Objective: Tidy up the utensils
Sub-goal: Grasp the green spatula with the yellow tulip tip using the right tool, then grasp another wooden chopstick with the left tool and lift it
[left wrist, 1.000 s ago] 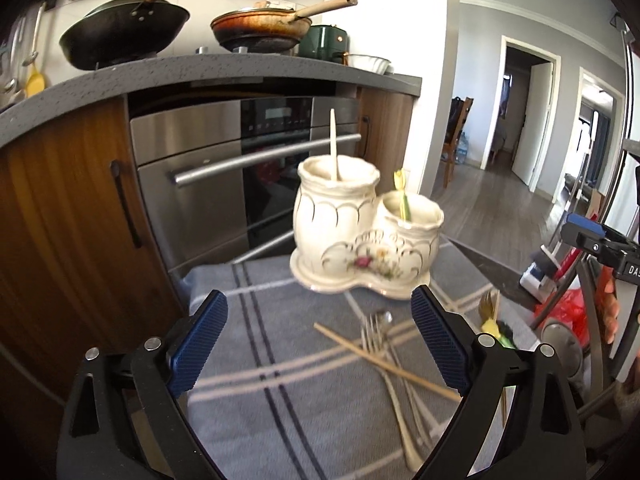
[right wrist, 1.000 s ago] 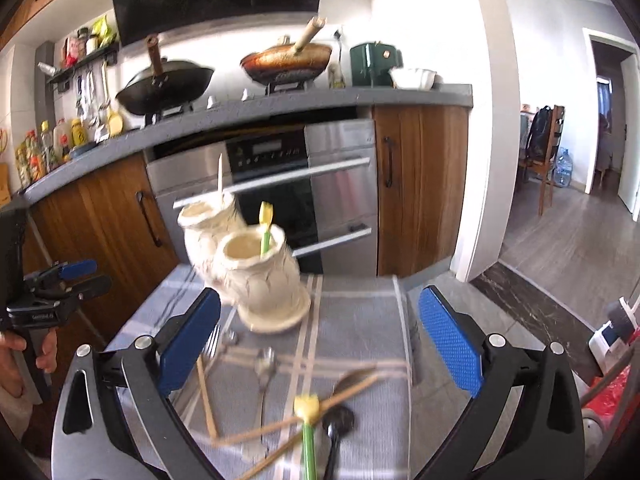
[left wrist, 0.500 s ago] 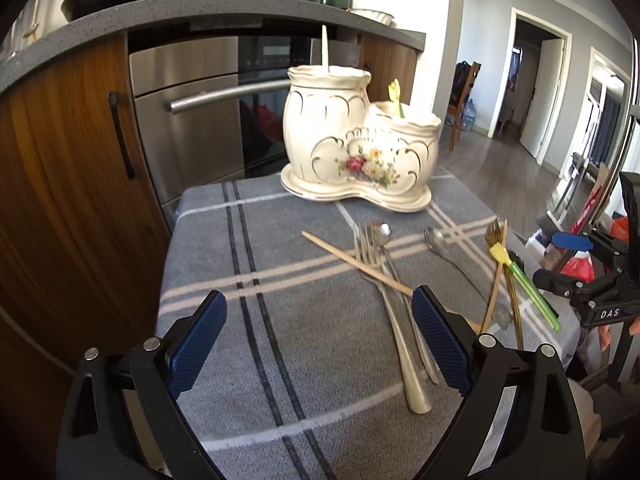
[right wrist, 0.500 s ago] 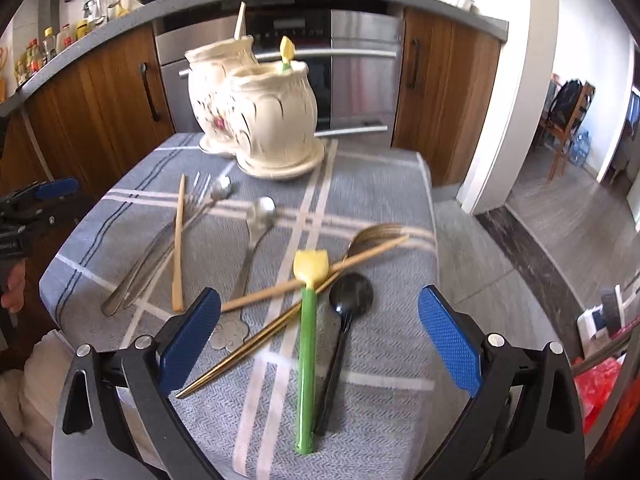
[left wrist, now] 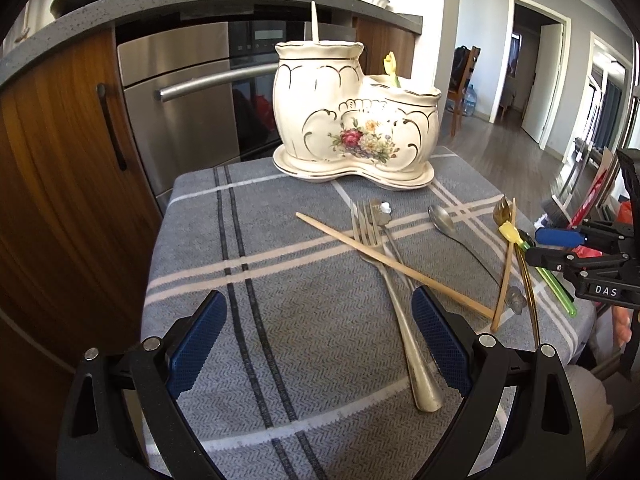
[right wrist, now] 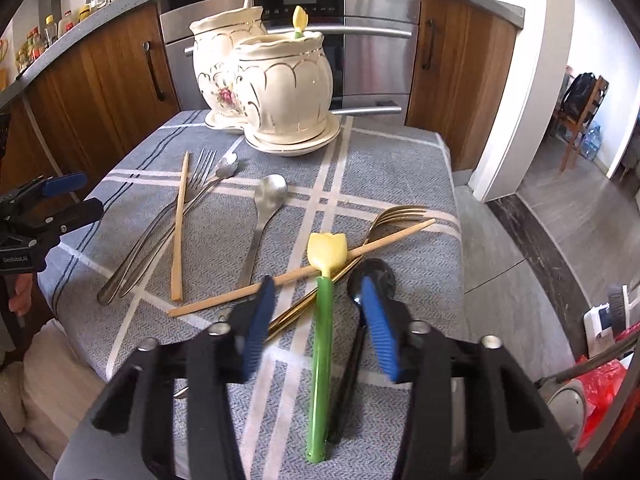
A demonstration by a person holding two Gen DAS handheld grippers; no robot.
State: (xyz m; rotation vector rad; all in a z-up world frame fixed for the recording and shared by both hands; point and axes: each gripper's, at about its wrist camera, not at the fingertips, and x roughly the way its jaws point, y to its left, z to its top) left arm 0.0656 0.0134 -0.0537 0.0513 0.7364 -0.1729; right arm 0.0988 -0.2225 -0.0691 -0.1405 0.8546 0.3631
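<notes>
left gripper [left wrist: 316,344] wide apart over grey cloth [left wrist: 280,280], empty. silver fork [left wrist: 394,300] under wooden chopstick [left wrist: 400,270]. right gripper [right wrist: 320,320] half apart astride green tulip-handled utensil [right wrist: 322,316] (not clamped). ceramic holder [right wrist: 276,80] at back.

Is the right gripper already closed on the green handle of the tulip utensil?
No, the right gripper has its blue pads on either side of the green tulip utensil with visible gaps, so nothing is clamped yet.
</notes>
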